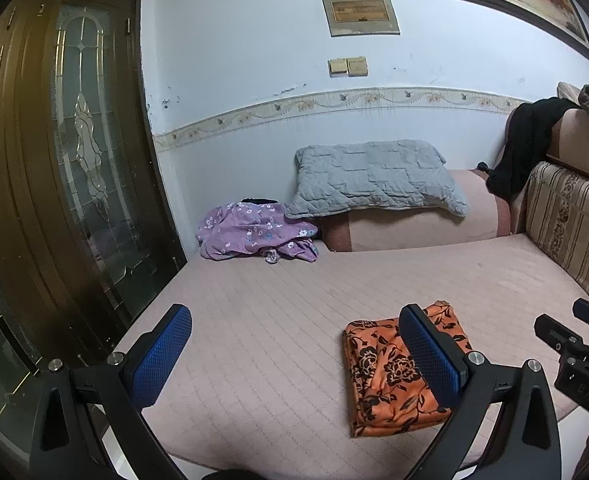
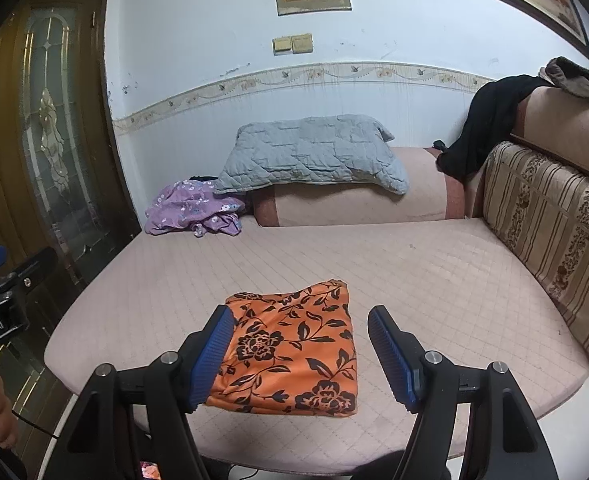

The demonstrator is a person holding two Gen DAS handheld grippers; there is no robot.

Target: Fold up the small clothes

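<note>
An orange cloth with a black flower print [image 2: 294,348] lies folded flat near the front edge of the pink quilted sofa seat [image 2: 414,280]. My right gripper [image 2: 300,356] is open and empty, held above the cloth with one finger on each side of it. My left gripper [image 1: 294,356] is open and empty to the left of the cloth [image 1: 390,380], and its right finger hides part of it. A crumpled purple flowered garment [image 1: 250,232] lies at the far left of the seat, also in the right wrist view [image 2: 190,208].
A grey quilted cushion [image 2: 314,156] rests on the sofa arm at the back. A striped back cushion [image 2: 554,240] stands at right, with black clothing [image 2: 482,124] over the backrest. A brown glazed door [image 1: 66,160] stands at left.
</note>
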